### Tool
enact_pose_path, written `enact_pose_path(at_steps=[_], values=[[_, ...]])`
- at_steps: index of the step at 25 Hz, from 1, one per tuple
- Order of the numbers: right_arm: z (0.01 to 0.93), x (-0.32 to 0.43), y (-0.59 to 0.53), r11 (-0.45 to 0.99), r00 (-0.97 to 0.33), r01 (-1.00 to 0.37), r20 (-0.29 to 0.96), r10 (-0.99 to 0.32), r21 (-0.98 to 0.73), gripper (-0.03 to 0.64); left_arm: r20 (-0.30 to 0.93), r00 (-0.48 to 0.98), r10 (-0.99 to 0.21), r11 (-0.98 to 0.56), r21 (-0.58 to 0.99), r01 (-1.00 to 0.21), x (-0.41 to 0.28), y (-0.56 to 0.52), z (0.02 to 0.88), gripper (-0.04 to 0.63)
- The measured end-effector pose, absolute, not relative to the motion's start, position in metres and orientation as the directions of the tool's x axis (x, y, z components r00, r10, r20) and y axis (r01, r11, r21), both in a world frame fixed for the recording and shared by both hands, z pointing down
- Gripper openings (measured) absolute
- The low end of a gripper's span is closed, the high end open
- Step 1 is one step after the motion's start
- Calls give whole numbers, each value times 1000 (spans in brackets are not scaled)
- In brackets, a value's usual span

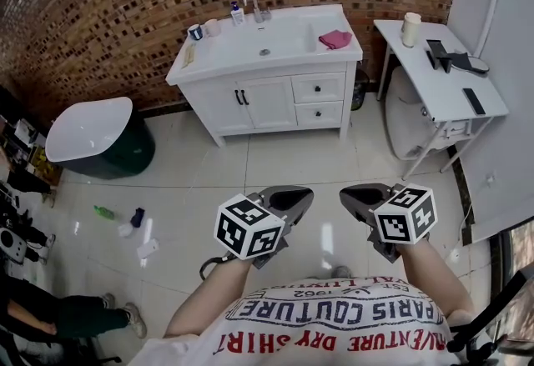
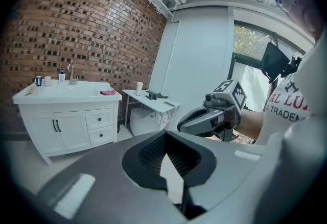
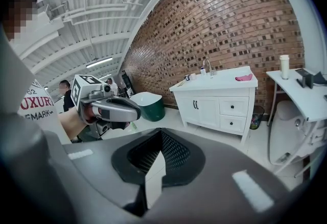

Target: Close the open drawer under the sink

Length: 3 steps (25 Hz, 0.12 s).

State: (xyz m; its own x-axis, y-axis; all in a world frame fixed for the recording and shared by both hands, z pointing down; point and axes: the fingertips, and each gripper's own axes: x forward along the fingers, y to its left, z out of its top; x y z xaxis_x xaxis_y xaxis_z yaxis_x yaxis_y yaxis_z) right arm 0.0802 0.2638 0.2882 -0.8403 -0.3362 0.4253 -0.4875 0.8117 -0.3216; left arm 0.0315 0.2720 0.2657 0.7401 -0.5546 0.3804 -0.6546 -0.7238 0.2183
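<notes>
The left gripper [image 1: 297,198] and right gripper [image 1: 350,196] are held clenched and empty, well short of the far white sink cabinet [image 1: 269,102].

My head camera looks steeply down from well back, past my left gripper [image 1: 299,196] and right gripper [image 1: 351,194] and across the tiled floor [image 1: 275,162] to the sink cabinet [image 1: 269,102]. The camera riding on each gripper sits low and looks forward along its own jaws; both share that distant cabinet, and each catches the other gripper close beside it.
</notes>
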Motion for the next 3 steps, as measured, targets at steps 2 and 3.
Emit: enact_pose_path(at_steps=[2,3], values=[[286,78,266,811,-839,-489,425,-339,-320,6,379,740,-555,-724,218,-654,29,274,264,-11],[285,77,268,811,-839,-490,425,-340,-319,6,378,740,-556,-724,217,-654,28,276,263,-11]])
